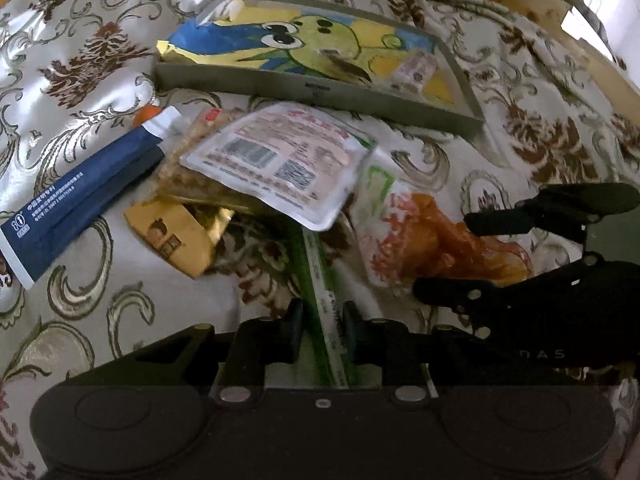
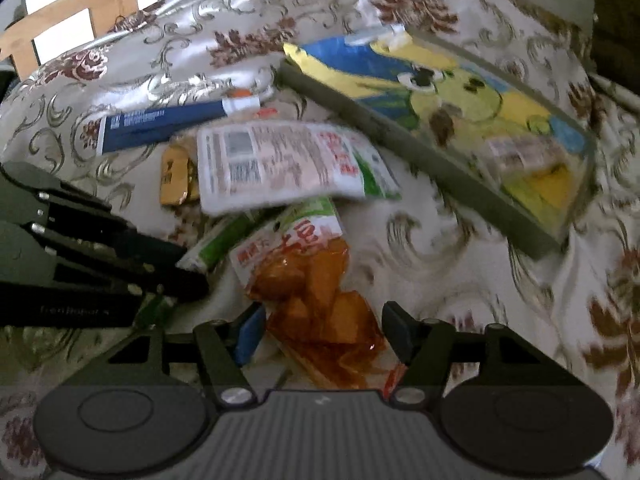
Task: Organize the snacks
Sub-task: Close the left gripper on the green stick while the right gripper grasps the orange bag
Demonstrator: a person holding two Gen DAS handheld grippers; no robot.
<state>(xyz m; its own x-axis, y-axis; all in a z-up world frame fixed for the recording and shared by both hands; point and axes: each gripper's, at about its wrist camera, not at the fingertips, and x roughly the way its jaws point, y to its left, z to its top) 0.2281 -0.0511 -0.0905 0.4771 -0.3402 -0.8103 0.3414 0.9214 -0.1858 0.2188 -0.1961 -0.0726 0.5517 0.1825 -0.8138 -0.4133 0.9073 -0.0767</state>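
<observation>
My left gripper (image 1: 322, 328) is shut on a long green stick packet (image 1: 320, 272) that runs up under a white printed pouch (image 1: 280, 160). Beside it on the right lies a clear pouch of orange snack pieces (image 2: 320, 300). My right gripper (image 2: 322, 332) stands open around it, its pads a little off the sides. In the left wrist view the right gripper (image 1: 444, 256) reaches in from the right over that orange pouch (image 1: 432, 240). Behind the pile sits a grey tray (image 1: 320, 92) lined with a cartoon fish picture, with a small pink packet (image 1: 416, 68) inside.
A dark blue tube (image 1: 80, 200) and a gold packet (image 1: 176, 236) lie left of the pile on the floral tablecloth (image 1: 540, 152). A peanut bar is partly hidden under the white pouch. A wooden chair back (image 2: 80, 0) stands beyond the far edge.
</observation>
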